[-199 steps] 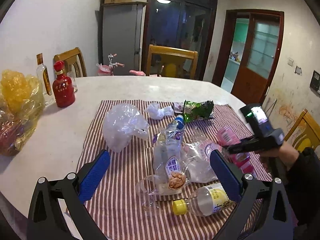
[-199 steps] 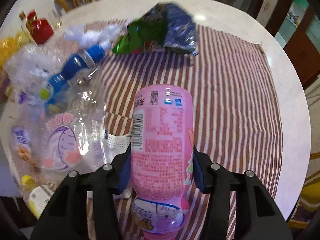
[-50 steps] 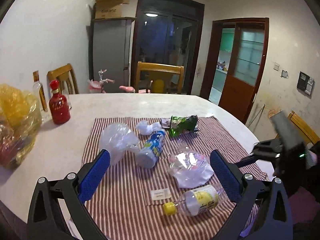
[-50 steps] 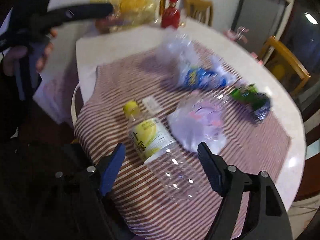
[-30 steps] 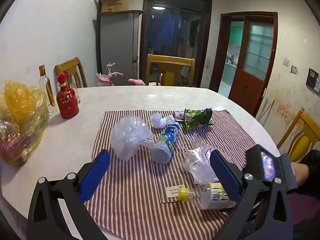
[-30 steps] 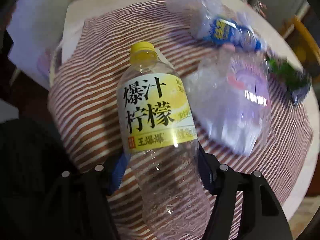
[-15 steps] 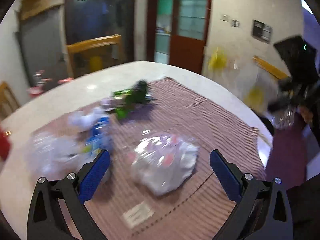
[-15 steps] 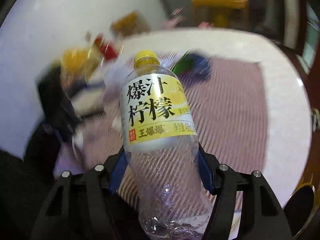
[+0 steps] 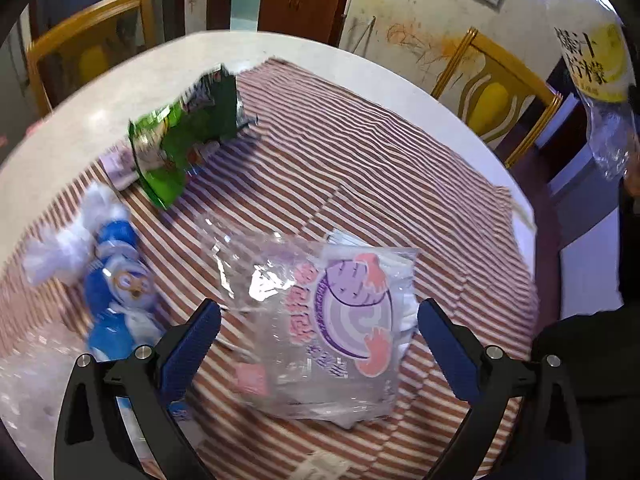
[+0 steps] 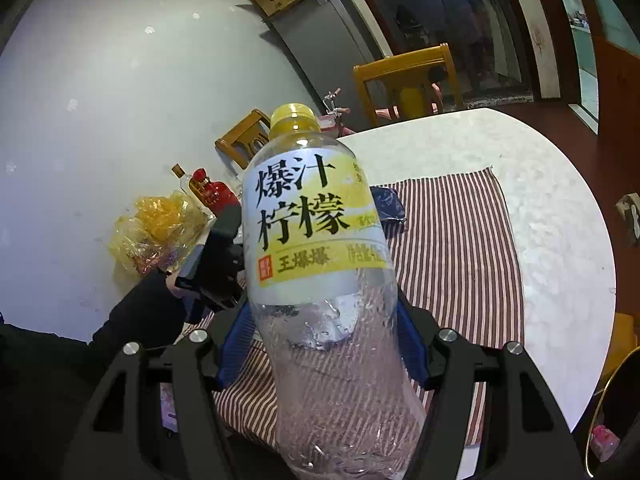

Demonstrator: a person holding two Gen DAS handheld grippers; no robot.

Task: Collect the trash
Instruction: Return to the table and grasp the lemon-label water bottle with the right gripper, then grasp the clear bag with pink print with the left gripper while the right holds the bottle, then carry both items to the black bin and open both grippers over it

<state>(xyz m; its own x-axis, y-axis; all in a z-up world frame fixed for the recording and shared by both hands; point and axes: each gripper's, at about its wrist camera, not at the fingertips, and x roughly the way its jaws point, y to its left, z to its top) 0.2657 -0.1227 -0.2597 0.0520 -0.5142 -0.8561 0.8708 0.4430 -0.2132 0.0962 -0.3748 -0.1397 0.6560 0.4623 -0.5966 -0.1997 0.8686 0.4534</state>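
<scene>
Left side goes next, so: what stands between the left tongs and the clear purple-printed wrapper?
Nothing visible. The left tongs hang open straight above the clear purple-printed wrapper, which lies on top on the striped cloth.

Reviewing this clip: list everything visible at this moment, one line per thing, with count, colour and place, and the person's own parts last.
lemon drink bottle: 1, clear with yellow cap and label, held off the table in the right tool
clear wrapper: 1, transparent with purple and pink print, on the cloth between the left tool's fingers
green snack bag: 1, green, far part of the cloth
blue bottle: 1, blue and white, lying at the cloth's left
striped cloth: 1, red and white, on the table
table: 1, pale, round
red bottle: 1, by the wall
yellow bag: 1, beside it
wooden chairs: several, around the table
left tool: open
right tool: shut on the bottle
</scene>
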